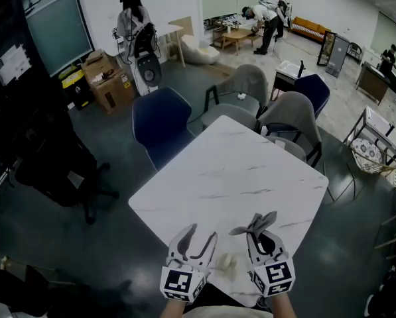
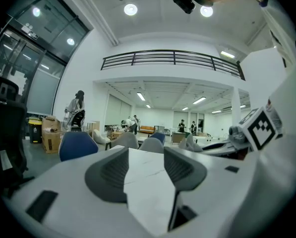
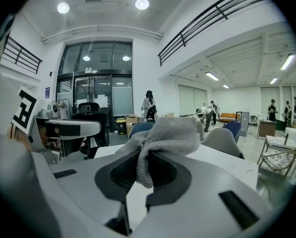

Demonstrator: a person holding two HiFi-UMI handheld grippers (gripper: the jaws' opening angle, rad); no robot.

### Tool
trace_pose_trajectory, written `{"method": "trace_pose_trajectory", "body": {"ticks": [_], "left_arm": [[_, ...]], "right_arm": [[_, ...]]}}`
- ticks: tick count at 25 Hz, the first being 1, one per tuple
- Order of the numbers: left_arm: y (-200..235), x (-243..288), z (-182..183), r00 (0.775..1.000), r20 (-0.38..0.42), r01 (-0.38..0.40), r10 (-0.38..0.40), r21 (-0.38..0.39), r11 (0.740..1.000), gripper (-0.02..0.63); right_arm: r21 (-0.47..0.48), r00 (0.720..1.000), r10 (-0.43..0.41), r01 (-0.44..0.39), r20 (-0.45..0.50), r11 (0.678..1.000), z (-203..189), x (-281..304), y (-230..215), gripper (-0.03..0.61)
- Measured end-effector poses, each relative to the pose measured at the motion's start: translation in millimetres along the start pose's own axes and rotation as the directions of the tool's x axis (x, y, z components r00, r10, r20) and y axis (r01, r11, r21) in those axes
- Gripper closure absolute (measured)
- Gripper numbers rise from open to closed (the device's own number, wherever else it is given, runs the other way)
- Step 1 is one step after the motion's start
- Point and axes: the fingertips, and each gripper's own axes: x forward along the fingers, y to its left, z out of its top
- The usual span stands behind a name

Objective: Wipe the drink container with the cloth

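- Cloth [image 3: 163, 132], grey and textured, is clamped in the right tool [image 3: 147, 158], bunching above its jaw tips.
- Left tool [image 2: 145, 155] is released, jaws apart, with the white marble tabletop [image 1: 231, 171] showing between them.
- A small pale object [image 1: 225, 262], too blurred to identify, lies on the tabletop near its edge, between both tools.

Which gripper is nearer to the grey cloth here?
Right. The right gripper is shut on the grey cloth, which bunches out past its jaw tips. The left gripper stands open and empty beside it, apart from the cloth.
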Motion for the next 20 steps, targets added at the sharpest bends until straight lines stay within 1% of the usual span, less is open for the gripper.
{"method": "trace_pose_trajectory", "body": {"ticks": [4, 9, 15, 20], "left_arm": [[1.6, -1.2, 0.8, 1.000, 0.007, -0.029, 0.029, -0.004, 1.000, 0.404], [2.9, -4.7, 2.9, 0.998, 0.015, -0.057, 0.057, 0.024, 0.998, 0.420], [-0.3, -6.8, 0.7, 0.998, 0.013, -0.062, 0.061, 0.045, 0.997, 0.434], [-3.5, -7.3, 3.2, 0.999, 0.008, -0.050, 0.050, 0.049, 0.998, 0.434]], "right_arm": [[0.010, 1.000, -0.011, 0.011, 0.014, 1.000, 3.6, -1.1, -1.2, 0.532], [0.025, 0.999, -0.025, 0.024, 0.028, 0.999, 6.6, -3.7, -0.2, 0.532], [0.048, 0.999, -0.025, 0.024, 0.030, 0.999, 5.6, -6.2, -0.3, 0.532], [0.038, 0.999, -0.031, 0.030, 0.027, 0.999, 4.5, -7.0, -1.7, 0.532]]}}
